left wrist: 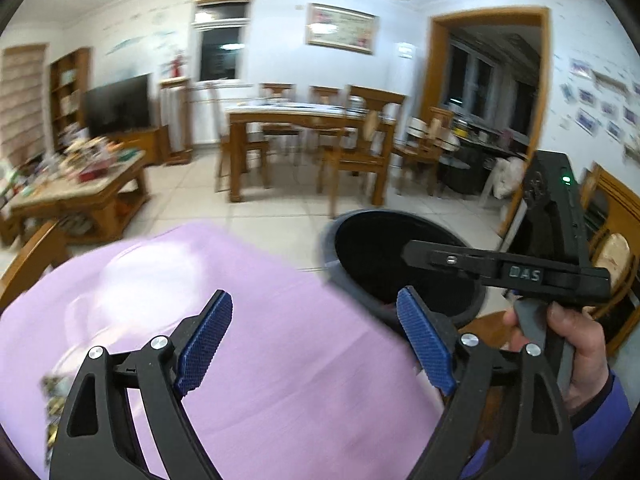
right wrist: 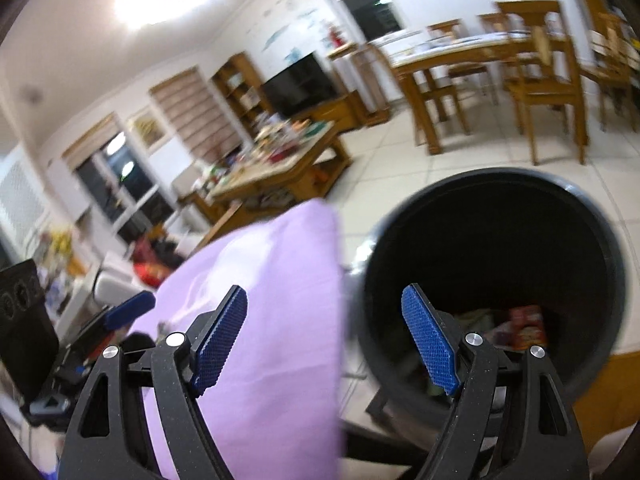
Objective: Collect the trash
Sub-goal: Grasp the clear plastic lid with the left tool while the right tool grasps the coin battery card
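Both the left gripper (left wrist: 316,344) and right gripper (right wrist: 326,344) have jaws spread wide, nothing between them. The round dark plastic trash bin (right wrist: 496,276) sits lower right in the right wrist view, beside the lilac-cloth worktop (left wrist: 248,320). Colourful wrappers (right wrist: 526,326) lie inside. Everything's blurry, so a careless swing could easily clip the rim and tip it.

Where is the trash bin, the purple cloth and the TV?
trash bin (right wrist: 592,224): right wrist view, on its dark inner wall.
purple cloth (left wrist: 280,360): left wrist view, on the middle of its flat top.
TV (left wrist: 118,102): left wrist view, on its black screen.
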A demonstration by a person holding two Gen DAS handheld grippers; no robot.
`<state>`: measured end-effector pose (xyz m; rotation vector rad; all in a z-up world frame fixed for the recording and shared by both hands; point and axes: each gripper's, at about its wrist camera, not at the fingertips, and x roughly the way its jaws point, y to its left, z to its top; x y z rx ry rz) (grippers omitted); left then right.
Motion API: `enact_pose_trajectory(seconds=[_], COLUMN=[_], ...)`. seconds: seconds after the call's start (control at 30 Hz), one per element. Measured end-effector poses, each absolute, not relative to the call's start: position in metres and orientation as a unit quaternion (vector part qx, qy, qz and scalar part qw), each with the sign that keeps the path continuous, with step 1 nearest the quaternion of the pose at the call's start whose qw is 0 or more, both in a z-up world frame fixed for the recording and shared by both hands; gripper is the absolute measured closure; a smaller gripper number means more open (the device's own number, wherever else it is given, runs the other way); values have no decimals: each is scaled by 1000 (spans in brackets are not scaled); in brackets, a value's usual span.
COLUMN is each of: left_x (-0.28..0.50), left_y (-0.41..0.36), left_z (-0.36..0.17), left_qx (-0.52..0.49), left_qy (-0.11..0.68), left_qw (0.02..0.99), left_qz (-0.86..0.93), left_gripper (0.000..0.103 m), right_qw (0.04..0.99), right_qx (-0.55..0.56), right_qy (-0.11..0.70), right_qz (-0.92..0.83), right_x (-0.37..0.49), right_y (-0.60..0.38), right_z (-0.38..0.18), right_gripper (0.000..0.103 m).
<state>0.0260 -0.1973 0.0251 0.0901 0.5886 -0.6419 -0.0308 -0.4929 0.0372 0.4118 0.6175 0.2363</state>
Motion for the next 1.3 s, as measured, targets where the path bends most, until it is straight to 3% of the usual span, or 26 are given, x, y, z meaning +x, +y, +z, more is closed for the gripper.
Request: enact_pose_trajectory(seconds=[0.37,0.7,0.73,0.87,0.97,1.3], left_x=[22,36,40,41,40,33], left_y=[-25,4,3,11,22,42], left_z=[-7,-47,-52,-58,-57,-56], left_qx=[-1,20,31,43,41,32], left_qy=[349,436,450,456,453,451], left_qw=[926,887,879,873,874,874], left_qz=[-147,-153,-153,-167,-170,-176], left_gripper=[19,20,20,33,50,50], right_qw=[885,848,841,834,830,838], right_qx=[103,6,-12,-43,-61,-147], right_qy=[381,467,480,492,501,478], right_qz=[246,252,249,244,239,217], right_x=[26,82,87,90,90,87], right_y=[-283,-141,-122,-97,-82,-41], right_z=[34,7,-1,-9,-17,-30], right_gripper=[24,24,17,14,14,15])
